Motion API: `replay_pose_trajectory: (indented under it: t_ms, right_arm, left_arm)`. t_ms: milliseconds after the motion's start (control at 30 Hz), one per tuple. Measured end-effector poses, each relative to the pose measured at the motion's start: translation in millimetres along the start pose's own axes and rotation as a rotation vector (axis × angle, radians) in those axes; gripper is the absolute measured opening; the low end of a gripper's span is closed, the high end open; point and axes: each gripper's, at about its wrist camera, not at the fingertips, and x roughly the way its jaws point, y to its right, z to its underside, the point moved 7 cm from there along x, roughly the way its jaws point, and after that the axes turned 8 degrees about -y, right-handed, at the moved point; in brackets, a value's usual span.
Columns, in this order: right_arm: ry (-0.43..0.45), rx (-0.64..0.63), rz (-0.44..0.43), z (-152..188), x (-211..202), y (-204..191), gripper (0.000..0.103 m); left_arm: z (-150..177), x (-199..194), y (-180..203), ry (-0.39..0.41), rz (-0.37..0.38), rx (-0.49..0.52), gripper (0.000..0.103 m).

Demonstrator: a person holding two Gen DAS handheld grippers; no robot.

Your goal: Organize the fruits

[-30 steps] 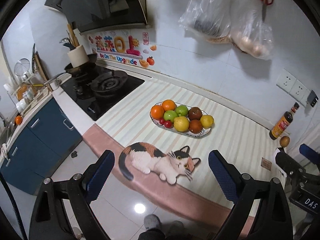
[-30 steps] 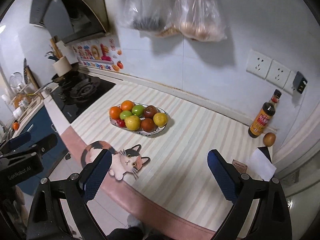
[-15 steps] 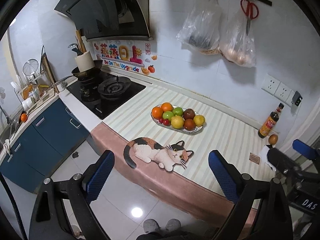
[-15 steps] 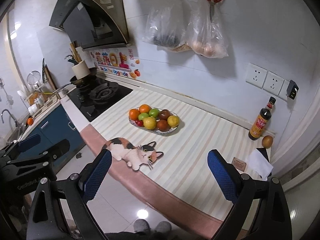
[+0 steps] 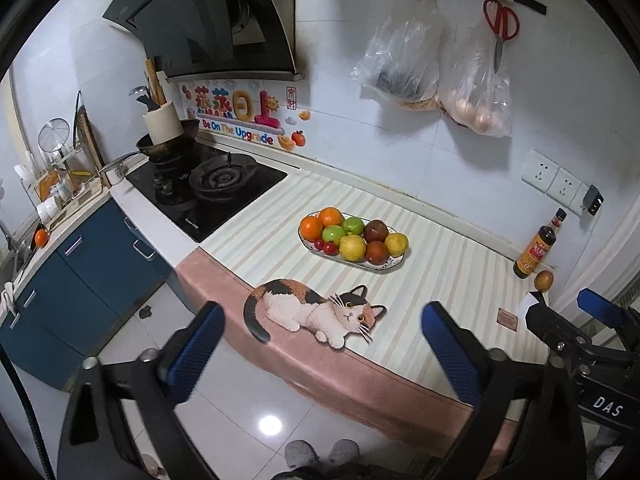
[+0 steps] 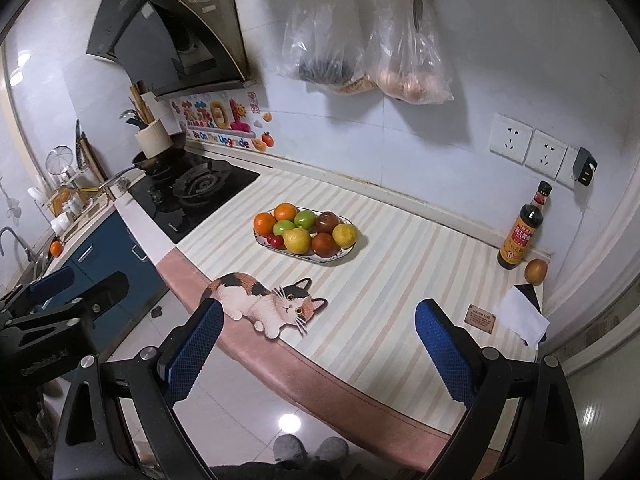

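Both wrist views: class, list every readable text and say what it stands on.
"Be On The Upgrade": colourful wall sticker behind the black gas hob.
"DAS": black body of the right claw.
Large Chinese characters on that sticker, dark sauce bottle label and small brown plaque: too small or blurred to read.

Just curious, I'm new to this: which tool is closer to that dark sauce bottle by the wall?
Right. The right tool hangs off the counter's front edge, sauce bottle ahead to its right; the left tool sits further left.
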Motion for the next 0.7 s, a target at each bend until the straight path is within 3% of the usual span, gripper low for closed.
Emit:
replay_pose_trajectory:
  t_ms: [200,700]
  right_arm:
    - [-0.043,0.019,0.021,-26,40,11,0.099]
    - [-0.162,0.021,0.052,-75,135,17,0.099]
  left_arm:
    - [-22,33,-3,-0.025,-0.053,0.021,0.103]
    - [-59,127,-14,-0.163,-0.081,0.012,0.103]
